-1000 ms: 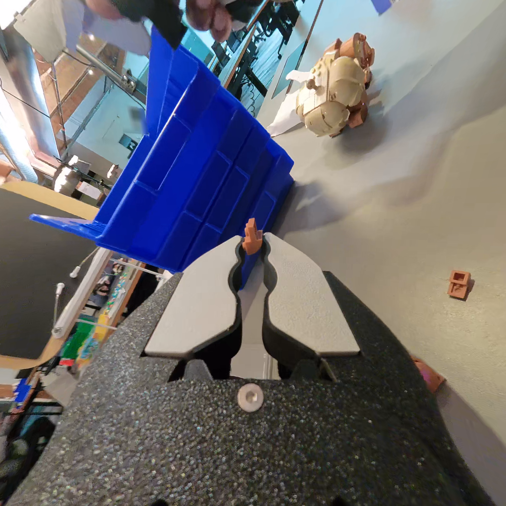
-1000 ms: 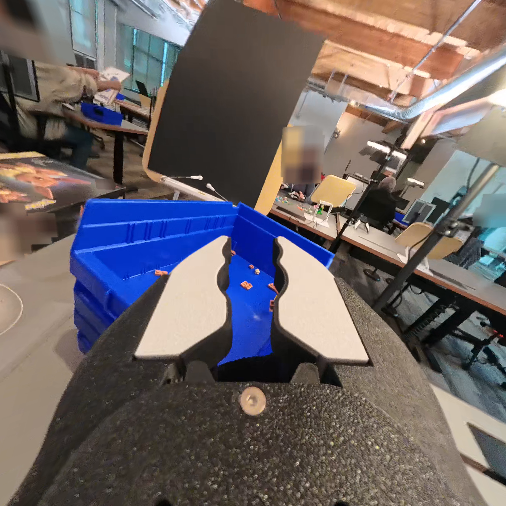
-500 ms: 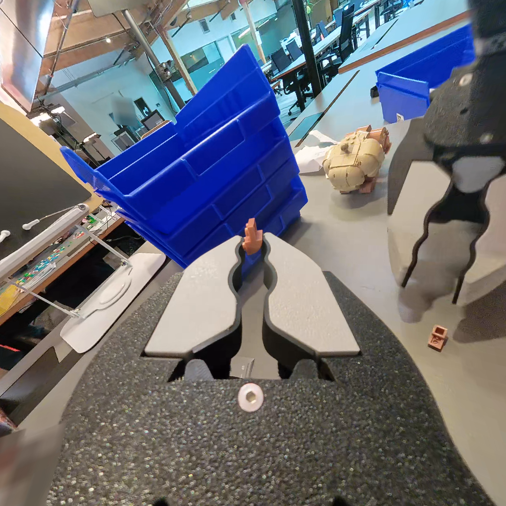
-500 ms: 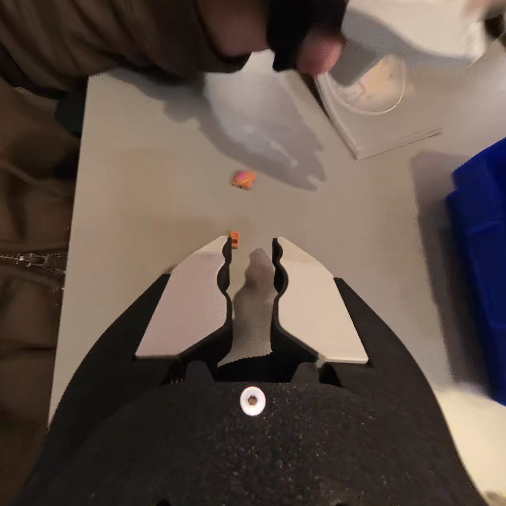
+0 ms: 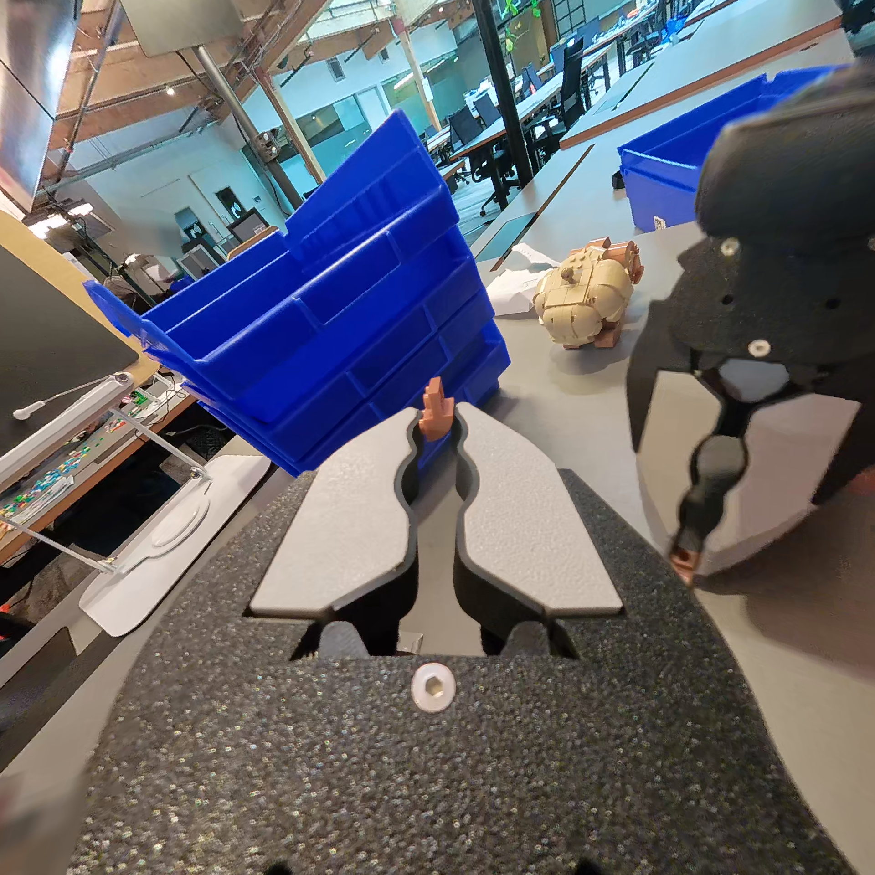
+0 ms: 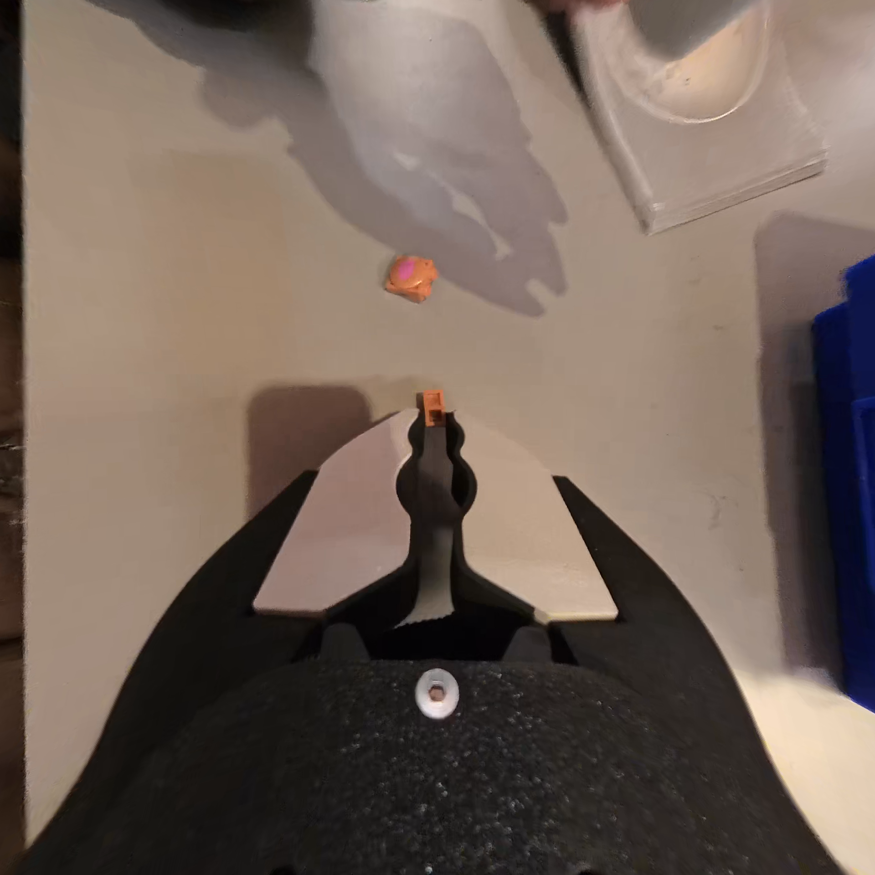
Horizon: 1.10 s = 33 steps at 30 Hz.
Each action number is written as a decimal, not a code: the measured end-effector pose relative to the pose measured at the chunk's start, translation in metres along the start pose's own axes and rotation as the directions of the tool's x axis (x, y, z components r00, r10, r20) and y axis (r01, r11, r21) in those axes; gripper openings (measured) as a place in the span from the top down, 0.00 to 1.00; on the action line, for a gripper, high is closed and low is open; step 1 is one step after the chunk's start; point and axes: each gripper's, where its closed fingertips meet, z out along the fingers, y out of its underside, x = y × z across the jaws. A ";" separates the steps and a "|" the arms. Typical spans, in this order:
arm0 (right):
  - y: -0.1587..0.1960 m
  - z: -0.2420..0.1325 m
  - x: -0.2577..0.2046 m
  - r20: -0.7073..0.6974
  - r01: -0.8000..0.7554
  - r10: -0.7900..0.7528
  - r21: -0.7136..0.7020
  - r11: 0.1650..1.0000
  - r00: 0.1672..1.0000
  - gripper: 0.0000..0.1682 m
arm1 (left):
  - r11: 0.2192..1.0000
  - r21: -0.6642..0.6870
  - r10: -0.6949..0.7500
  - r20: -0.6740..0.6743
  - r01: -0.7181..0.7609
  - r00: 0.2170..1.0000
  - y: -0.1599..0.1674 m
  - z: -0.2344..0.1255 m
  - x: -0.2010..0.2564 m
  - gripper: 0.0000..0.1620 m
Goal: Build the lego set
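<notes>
1. A small brown brick (image 6: 434,411) sits pinched at the very tip of the right tongs (image 6: 434,419), pointed down at the counter (image 6: 189,284).
2. The left tongs (image 5: 436,421) pinch a brown stepped piece (image 5: 435,412), its long axis upright.
3. Just ahead of the right tongs lies an orange piece with a pink spot (image 6: 411,278).
4. Beyond the left tongs stand stacked blue bins (image 5: 331,322), and farther right a tan model (image 5: 584,293).
5. No readable writing shows.

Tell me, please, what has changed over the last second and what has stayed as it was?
The right gripper swung from over the blue bins down to the table and shut on a small orange brick. The left gripper stayed clamped on its brown piece.
</notes>
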 end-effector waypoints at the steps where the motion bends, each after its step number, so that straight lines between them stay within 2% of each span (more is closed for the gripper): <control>1: -0.006 -0.008 0.012 -0.054 0.010 -0.009 0.020 1.000 0.998 0.95 | 1.000 0.006 -0.010 -0.005 0.010 1.000 -0.001 0.000 0.001 0.94; 3: -0.032 -0.037 0.047 -0.198 0.020 0.004 0.120 0.993 0.980 0.95 | 0.999 0.015 -0.033 -0.014 0.034 0.999 -0.001 0.000 0.001 0.94; 5: -0.065 -0.083 0.097 -0.408 0.052 0.050 0.237 0.970 0.912 0.95 | 0.998 0.018 -0.058 -0.022 0.058 0.998 0.000 0.001 0.000 0.94; 7: -0.086 -0.139 0.159 -0.655 0.103 0.118 0.289 0.952 0.746 0.95 | 0.997 0.019 -0.077 -0.027 0.077 0.997 0.001 0.002 0.000 0.94; 8: -0.088 -0.161 0.186 -0.735 0.106 0.150 0.290 0.951 0.661 0.95 | 0.996 0.022 -0.085 -0.028 0.086 0.996 0.001 0.001 -0.001 0.94; 9: -0.087 -0.174 0.206 -0.767 0.084 0.176 0.286 0.954 0.617 0.93 | 0.995 0.028 -0.096 -0.031 0.097 0.995 0.000 0.001 -0.001 0.94; 12: -0.077 -0.170 0.230 -0.728 -0.021 0.224 0.277 0.961 0.648 0.76 | 0.987 0.058 -0.145 -0.061 0.148 0.988 -0.004 -0.001 -0.001 0.94; 15: -0.089 -0.166 0.208 -0.730 0.129 0.157 0.319 0.939 0.665 0.78 | 0.964 0.117 -0.223 -0.141 0.240 0.965 -0.014 -0.006 0.001 0.94; 17: -0.098 -0.156 0.177 -0.738 0.289 0.012 0.278 0.916 0.674 0.80 | 0.926 0.155 -0.304 -0.232 0.344 0.924 -0.022 -0.010 0.004 0.93; 21: -0.109 -0.130 0.106 -0.733 0.580 -0.296 0.161 0.799 0.612 0.80 | 0.781 0.197 -0.469 -0.444 0.593 0.764 -0.041 -0.021 0.008 0.93; 24: -0.117 -0.113 0.070 -0.739 0.701 -0.406 0.124 0.703 0.537 0.81 | 0.686 0.166 -0.517 -0.574 0.708 0.635 -0.049 -0.025 0.016 0.93; 29: -0.119 -0.092 0.055 -0.726 0.747 -0.473 0.084 0.659 0.499 0.76 | 0.667 0.112 -0.485 -0.685 0.737 0.544 -0.055 -0.029 0.034 0.94; 33: -0.123 -0.088 0.044 -0.746 0.788 -0.471 0.116 0.604 0.470 0.77 | 0.726 0.097 -0.451 -0.679 0.680 0.579 -0.052 -0.026 0.046 0.94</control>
